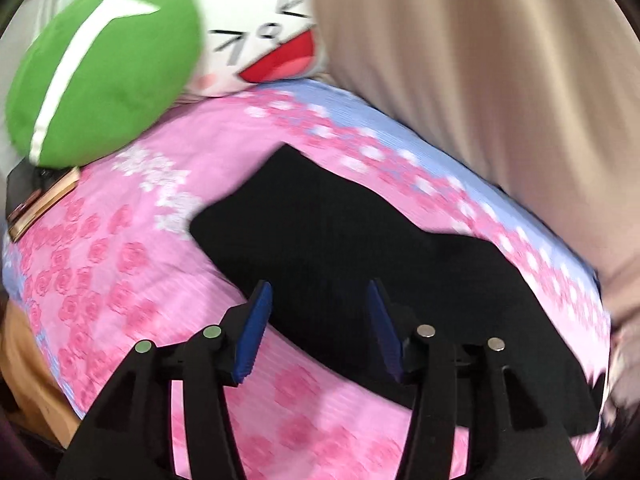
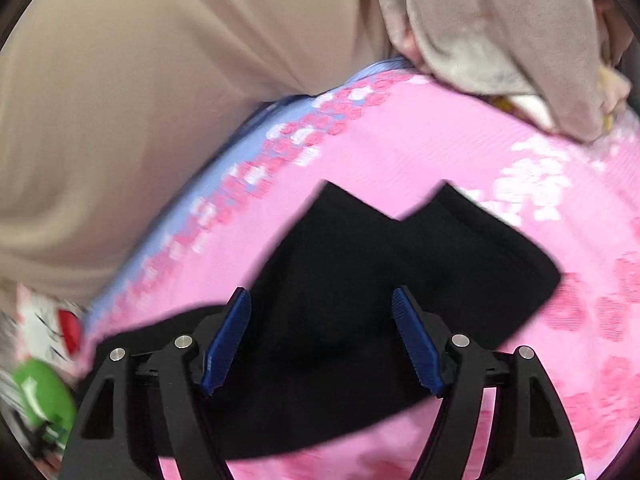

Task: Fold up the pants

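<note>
Both grippers empty, jaws apart: left gripper, right gripper. Pants lie mid-frame on pink sheet, already doubled over; looks mostly done, maybe one final fold or tidy left.

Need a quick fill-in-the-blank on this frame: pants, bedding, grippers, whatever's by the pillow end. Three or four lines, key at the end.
1. The pants lying on the sheet are ____ in colour.
2. The sheet is mostly ____ with a flower print.
3. Both the left gripper and the right gripper have their jaws ____, with nothing held.
4. The cushion beside the white plush is ____ with a white stripe.

Missing words: black; pink; open; green
</note>
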The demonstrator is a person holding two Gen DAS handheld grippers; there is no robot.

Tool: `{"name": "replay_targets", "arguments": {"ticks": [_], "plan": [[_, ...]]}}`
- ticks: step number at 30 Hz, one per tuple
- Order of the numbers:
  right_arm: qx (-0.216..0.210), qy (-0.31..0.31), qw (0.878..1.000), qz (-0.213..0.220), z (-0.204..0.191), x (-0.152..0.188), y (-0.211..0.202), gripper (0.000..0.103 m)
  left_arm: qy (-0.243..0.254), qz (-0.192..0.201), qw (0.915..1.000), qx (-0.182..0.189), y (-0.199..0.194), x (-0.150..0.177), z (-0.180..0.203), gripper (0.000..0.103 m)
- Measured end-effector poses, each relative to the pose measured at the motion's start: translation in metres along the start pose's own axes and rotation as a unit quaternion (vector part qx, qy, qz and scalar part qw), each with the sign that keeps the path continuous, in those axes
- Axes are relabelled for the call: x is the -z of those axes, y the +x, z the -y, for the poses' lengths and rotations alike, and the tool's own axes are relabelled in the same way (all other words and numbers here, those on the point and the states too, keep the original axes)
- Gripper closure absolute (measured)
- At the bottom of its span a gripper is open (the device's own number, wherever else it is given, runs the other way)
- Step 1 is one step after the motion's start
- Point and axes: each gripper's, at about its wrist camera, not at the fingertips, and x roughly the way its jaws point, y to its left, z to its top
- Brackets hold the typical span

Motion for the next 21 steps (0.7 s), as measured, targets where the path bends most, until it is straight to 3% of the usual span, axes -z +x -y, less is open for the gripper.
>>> {"name": "replay_targets", "arguments": {"ticks": [2, 5, 7, 8, 9, 11, 14, 16, 19, 21], "plan": [[-0.001, -0.043, 0.999, 0.006, -0.029, -0.006, 0.003, 0.029, 0.026, -0.015, 0.9995, 0.014, 0.003, 0.012, 0.019, 0.054], [0.055, -0.099, 0.993, -0.045, -0.056, -0.006, 0.038, 0.027, 0.034, -0.034, 0.9987, 0.018, 0.011, 0.022, 0.036, 0.055], [0.093, -0.117, 0.986, -0.075, -0.062, 0.000, 0.066, 0.034, 0.034, -0.040, 0.9982, 0.029, 0.012, 0.030, 0.043, 0.055], [0.095, -0.124, 0.985, -0.080, -0.062, 0.005, 0.072, 0.049, 0.035, -0.043, 0.9980, 0.031, 0.014, 0.033, 0.045, 0.055], [0.098, -0.132, 0.983, -0.080, -0.064, 0.007, 0.077, 0.054, 0.037, -0.046, 0.9977, 0.033, 0.015, 0.037, 0.049, 0.054], [0.109, -0.158, 0.979, -0.062, -0.073, 0.010, 0.078, 0.095, 0.041, -0.056, 0.9970, 0.032, 0.021, 0.042, 0.053, 0.054], [0.047, -0.144, 0.988, -0.042, -0.074, 0.001, 0.060, 0.098, 0.043, -0.065, 0.9966, 0.029, 0.027, 0.046, 0.057, 0.054], [0.022, -0.150, 0.988, 0.004, -0.084, -0.006, 0.028, 0.098, 0.047, -0.061, 0.9968, 0.023, 0.026, 0.046, 0.058, 0.054], [-0.051, -0.133, 0.985, 0.095, -0.082, -0.015, -0.046, 0.098, 0.052, -0.051, 0.9972, 0.018, 0.022, 0.045, 0.058, 0.054], [-0.054, -0.115, 0.986, 0.110, -0.062, -0.009, -0.073, 0.097, 0.051, -0.047, 0.9974, 0.022, 0.020, 0.044, 0.056, 0.054]]}}
